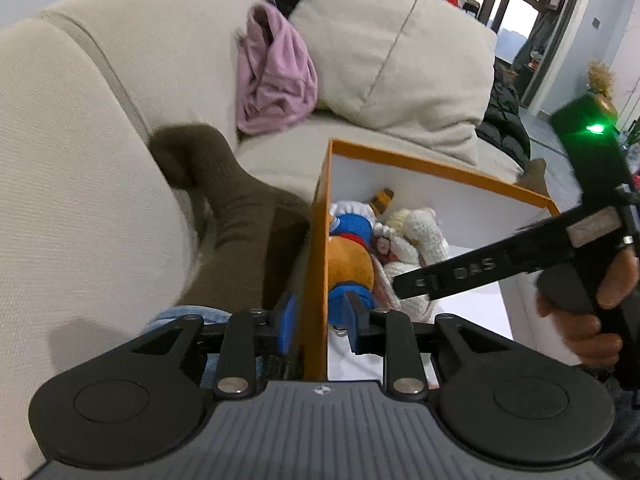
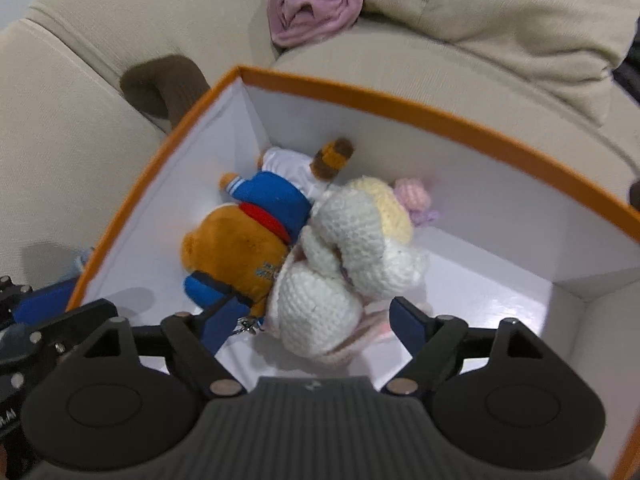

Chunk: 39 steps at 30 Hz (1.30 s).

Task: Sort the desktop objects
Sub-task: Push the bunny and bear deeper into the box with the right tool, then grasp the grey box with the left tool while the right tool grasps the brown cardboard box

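Observation:
An orange-rimmed white box [image 2: 400, 98] sits on a beige sofa; it also shows in the left wrist view [image 1: 318, 216]. Inside lie an orange plush in blue clothes [image 2: 244, 236] and a white crocheted doll [image 2: 344, 256]; both also show in the left wrist view, the plush [image 1: 350, 258] and the doll [image 1: 416, 240]. My left gripper [image 1: 320, 322] straddles the box's left wall, one pad outside and one inside, jaws closed on it. My right gripper [image 2: 316, 322] is open just above the crocheted doll, blue pads on either side. It also appears in the left wrist view [image 1: 412, 286].
A brown sock on a foot [image 1: 224, 200] rests beside the box's left wall. A pink cloth [image 1: 276, 76] lies against the sofa cushions [image 1: 400, 52]. The sofa arm [image 1: 60, 200] is at left. A dark jacket [image 1: 504, 120] lies behind at right.

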### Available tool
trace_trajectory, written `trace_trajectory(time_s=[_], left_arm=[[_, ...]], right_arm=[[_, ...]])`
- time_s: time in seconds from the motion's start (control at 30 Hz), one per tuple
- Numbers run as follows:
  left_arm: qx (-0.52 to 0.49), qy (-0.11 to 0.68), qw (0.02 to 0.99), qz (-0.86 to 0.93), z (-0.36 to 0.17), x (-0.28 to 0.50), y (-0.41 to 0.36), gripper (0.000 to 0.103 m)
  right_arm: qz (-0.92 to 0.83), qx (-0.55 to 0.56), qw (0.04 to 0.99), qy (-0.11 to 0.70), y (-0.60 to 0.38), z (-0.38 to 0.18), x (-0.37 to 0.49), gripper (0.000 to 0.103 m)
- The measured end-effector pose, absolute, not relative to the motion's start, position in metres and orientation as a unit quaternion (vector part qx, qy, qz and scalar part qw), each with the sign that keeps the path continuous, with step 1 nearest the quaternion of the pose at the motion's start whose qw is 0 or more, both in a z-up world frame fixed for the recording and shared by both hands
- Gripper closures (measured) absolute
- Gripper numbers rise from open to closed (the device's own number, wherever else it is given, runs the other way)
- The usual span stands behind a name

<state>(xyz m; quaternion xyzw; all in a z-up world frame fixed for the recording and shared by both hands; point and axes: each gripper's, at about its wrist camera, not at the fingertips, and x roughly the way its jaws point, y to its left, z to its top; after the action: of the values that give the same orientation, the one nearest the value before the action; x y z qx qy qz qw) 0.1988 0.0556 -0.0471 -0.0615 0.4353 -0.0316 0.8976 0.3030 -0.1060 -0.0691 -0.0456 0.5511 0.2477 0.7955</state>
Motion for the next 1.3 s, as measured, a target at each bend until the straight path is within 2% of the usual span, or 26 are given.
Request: trace_trajectory(time_s=[0.23, 0.43, 0.53, 0.6, 0.63, 0.7, 0.8, 0.93, 1.03, 1.3], left_arm=[[-0.051, 0.397, 0.915, -0.052, -0.011, 0.147, 0.046, 0.073], [-0.052, 0.402, 0.908, -0.102, -0.005, 0.106, 0.017, 0.073], [-0.049, 0.413, 0.902, -0.116, -0.013, 0.090, 0.001, 0.066], [-0.045, 0.424, 0.896, -0.126, -0.024, 0.080, -0.008, 0.048], [-0.040, 0.431, 0.892, -0.127, -0.030, 0.077, -0.011, 0.048], [-0.034, 0.454, 0.883, -0.114, -0.045, 0.074, -0.015, 0.048], [-0.017, 0.485, 0.870, -0.087, -0.063, 0.069, -0.018, 0.048], [0.032, 0.511, 0.858, -0.031, -0.081, 0.063, -0.020, 0.048], [0.057, 0.528, 0.847, -0.012, -0.089, 0.060, -0.016, 0.048], [0.132, 0.575, 0.807, 0.009, -0.129, 0.058, -0.031, 0.048]], right_arm=[[0.286, -0.013, 0.855, 0.433, -0.142, -0.014, 0.238, 0.024], [0.292, 0.014, 0.887, 0.358, -0.186, 0.000, 0.171, 0.031], [0.268, 0.010, 0.902, 0.338, -0.203, -0.007, 0.142, 0.034], [0.247, 0.008, 0.909, 0.336, -0.216, -0.014, 0.124, 0.035], [0.241, 0.012, 0.909, 0.340, -0.221, -0.019, 0.116, 0.036], [0.241, 0.023, 0.904, 0.353, -0.228, -0.029, 0.103, 0.045], [0.245, 0.037, 0.896, 0.369, -0.228, -0.043, 0.087, 0.048], [0.267, 0.013, 0.874, 0.406, -0.209, -0.062, 0.068, 0.048], [0.286, -0.020, 0.856, 0.430, -0.188, -0.076, 0.061, 0.039], [0.297, -0.069, 0.840, 0.448, -0.162, -0.095, 0.056, 0.035]])
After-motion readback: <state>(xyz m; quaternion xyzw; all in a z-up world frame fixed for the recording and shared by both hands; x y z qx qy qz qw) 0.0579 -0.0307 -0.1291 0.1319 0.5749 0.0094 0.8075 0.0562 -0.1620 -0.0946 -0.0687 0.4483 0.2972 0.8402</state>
